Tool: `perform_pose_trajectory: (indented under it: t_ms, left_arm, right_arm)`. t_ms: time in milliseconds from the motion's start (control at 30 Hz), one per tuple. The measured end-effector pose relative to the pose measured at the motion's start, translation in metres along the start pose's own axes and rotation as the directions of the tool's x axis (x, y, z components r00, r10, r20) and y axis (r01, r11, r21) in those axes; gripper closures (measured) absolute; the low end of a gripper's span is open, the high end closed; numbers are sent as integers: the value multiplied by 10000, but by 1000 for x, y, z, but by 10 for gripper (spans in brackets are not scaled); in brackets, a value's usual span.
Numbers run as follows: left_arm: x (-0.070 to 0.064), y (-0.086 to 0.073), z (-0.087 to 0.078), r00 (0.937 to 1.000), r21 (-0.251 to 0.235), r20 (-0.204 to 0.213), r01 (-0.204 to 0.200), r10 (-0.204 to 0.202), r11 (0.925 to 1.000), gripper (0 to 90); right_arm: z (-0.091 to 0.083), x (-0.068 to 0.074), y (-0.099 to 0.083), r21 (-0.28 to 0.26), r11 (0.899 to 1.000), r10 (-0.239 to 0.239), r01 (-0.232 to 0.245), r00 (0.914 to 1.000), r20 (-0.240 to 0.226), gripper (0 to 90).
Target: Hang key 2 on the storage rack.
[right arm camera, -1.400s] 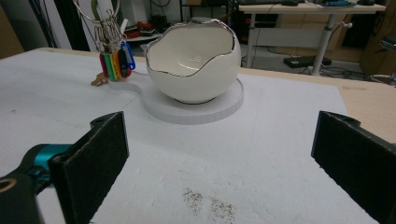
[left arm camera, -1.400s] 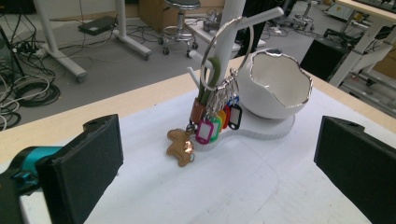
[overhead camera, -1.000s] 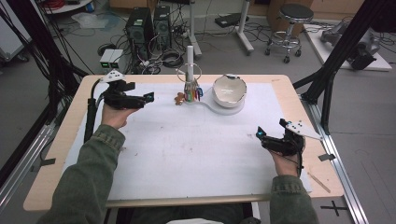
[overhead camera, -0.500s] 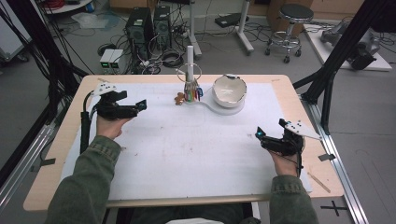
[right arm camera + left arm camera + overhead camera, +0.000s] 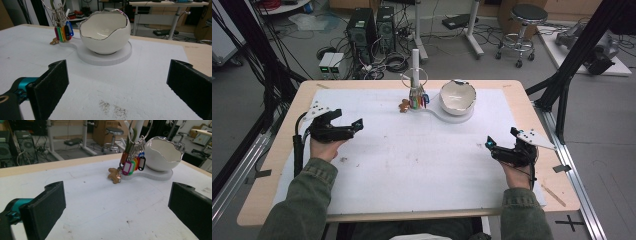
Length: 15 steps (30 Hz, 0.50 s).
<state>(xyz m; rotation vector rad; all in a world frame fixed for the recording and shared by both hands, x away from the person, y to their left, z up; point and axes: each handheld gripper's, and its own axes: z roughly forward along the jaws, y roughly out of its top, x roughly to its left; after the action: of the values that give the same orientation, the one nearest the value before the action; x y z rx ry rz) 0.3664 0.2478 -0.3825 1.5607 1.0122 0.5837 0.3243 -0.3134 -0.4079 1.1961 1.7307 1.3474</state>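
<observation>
Key bunch (image 5: pixel 132 165) | hangs on white stand beside egg-shaped bowl (image 5: pixel 105 32), table far edge | left gripper (image 5: pixel 354 125) jaws wide, empty, well apart | right gripper (image 5: pixel 490 146) likewise | progress: untouched, all steps pending

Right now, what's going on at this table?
A person sits at the table with a gripper in each hand. The left gripper and the right gripper both hover open over the white mat, holding nothing. At the far edge stands a white egg-shaped bowl on a flat base, and beside it a stand hung with a bunch of coloured key tags. Nothing is being touched; both grippers point toward those things.
</observation>
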Motion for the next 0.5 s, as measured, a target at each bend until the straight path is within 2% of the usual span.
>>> perform_pose_trajectory:
  t_ms: [167, 300, 500]
  left_arm:
    - [5, -8, -13, 9995, -234, -310, 74, -82, 9997, 17]
    - [8, -12, -23, 9972, -496, -737, 110, -146, 9987, 16]
    - [8, -20, -35, 9950, -510, -1002, -19, -33, 9987, 16]
  right_arm:
    - [0, 0, 0, -12, 10000, -54, 54, 10000, 5, 30]
    - [0, 1, 0, 21, 10000, -33, 33, 10000, -21, 30]
    - [0, 1, 0, 36, 10000, -19, 19, 10000, -49, 30]
